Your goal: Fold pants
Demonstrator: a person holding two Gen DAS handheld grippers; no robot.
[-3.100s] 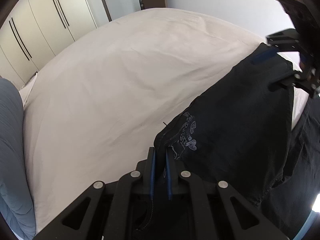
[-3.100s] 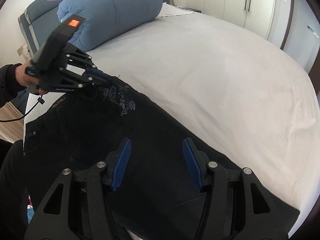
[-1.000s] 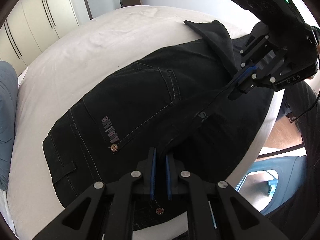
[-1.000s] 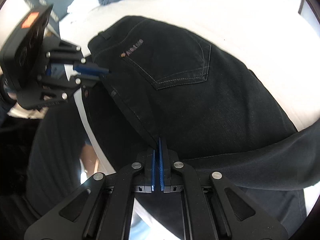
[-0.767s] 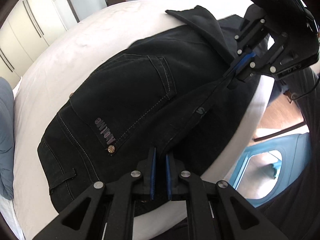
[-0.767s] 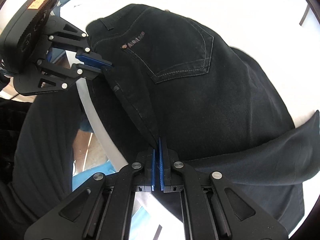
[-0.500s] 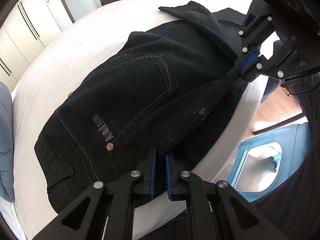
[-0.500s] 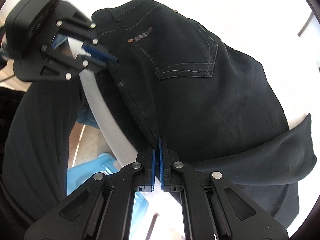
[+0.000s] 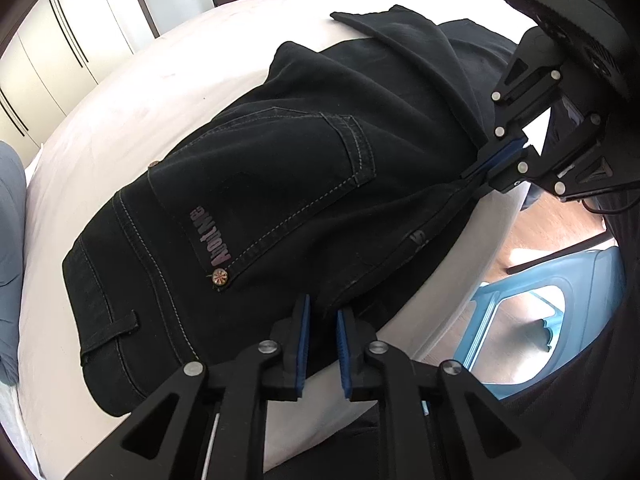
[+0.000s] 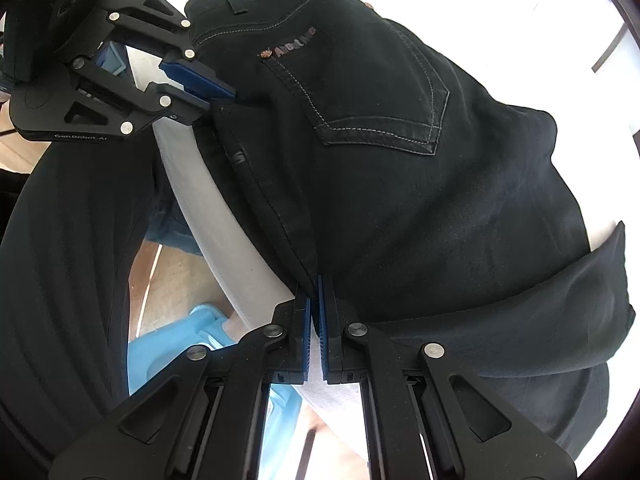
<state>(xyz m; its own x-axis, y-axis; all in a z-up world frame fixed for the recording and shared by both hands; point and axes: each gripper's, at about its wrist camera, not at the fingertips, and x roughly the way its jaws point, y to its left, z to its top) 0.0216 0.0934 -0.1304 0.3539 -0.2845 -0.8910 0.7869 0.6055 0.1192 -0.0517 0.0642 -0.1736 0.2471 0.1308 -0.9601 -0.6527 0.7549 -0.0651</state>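
Left wrist view alone is showing wardrobes (image 9: 60,52) at upper left. Left gripper (image 9: 322,320), jaws slightly spread, and right gripper (image 10: 314,304), jaws pressed together, are each pinching the pants (image 9: 280,184) edge; a blue chair (image 9: 532,316) is showing lower right.

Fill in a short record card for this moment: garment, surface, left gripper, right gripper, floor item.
garment: black pants, back pocket up, lying folded along the bed edge
surface: white bed
left gripper: jaws slightly parted, at the pants' near edge by the waistband; grip unclear
right gripper: jaws shut on the same edge, further along
floor item: light blue plastic object beside the bed
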